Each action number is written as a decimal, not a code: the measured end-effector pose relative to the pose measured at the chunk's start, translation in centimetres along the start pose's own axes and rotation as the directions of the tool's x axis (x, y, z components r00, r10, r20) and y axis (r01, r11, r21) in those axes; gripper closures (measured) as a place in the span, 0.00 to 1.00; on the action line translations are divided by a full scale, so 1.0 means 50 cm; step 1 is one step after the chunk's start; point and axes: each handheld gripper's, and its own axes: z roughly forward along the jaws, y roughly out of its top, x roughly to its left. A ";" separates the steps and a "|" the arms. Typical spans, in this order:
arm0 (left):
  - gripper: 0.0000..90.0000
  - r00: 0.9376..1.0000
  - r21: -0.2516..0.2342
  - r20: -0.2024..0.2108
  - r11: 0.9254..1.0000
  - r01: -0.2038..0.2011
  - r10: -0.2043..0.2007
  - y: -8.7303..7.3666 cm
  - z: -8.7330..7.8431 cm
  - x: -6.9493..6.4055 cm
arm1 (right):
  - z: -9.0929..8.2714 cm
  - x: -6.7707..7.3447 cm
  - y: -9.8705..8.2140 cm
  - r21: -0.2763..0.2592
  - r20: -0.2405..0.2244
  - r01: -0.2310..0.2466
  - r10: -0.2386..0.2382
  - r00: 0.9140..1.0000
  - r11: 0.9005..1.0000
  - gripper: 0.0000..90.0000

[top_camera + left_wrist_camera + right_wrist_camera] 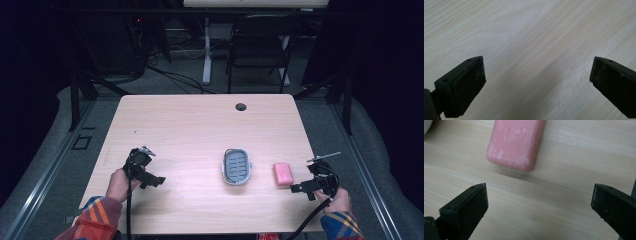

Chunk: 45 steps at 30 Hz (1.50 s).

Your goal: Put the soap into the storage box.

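Near the table's point(200, 120) front edge, right of centre: a pink soap bar point(283, 173), lying flat on the bare wood.
Soap and right gripper: the right gripper point(301, 188) sits just beside the bar, toward the front right corner, jaws pointing at it. In the right gripper view the soap point(516, 142) lies just ahead of the jaw tips, apart from them and a little toward the left jaw, white scuffing on its top.
Right gripper state: jaws spread wide, bare wood between them, gripping nothing.
Right hand: the hand point(337, 200) holds the gripper from behind, a plaid sleeve at the front edge.
Soap dish: a grey oval dish point(236, 166) with a slotted floor, just left of the soap, the two apart.
Left gripper: the left gripper point(155, 181) is near the front left corner, well apart from dish and soap.
Left gripper state: jaws wide apart over plain wood point(534, 50), nothing in them.
Far edge: a small round cable hole point(241, 106).
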 end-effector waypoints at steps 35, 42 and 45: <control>0.00 1.000 0.008 -0.001 1.000 -0.001 0.001 0.002 0.003 -0.001 | 0.015 0.068 0.071 -0.006 0.005 -0.022 0.022 1.000 1.000 0.00; 0.00 1.000 0.008 -0.002 1.000 -0.002 0.002 0.002 0.002 -0.002 | 0.039 0.083 0.095 0.013 0.012 -0.037 0.037 0.999 0.999 0.00; 0.00 1.000 0.008 -0.002 1.000 -0.002 0.002 0.001 0.002 -0.002 | 0.041 0.080 0.102 0.042 0.013 -0.031 0.030 0.999 0.999 0.00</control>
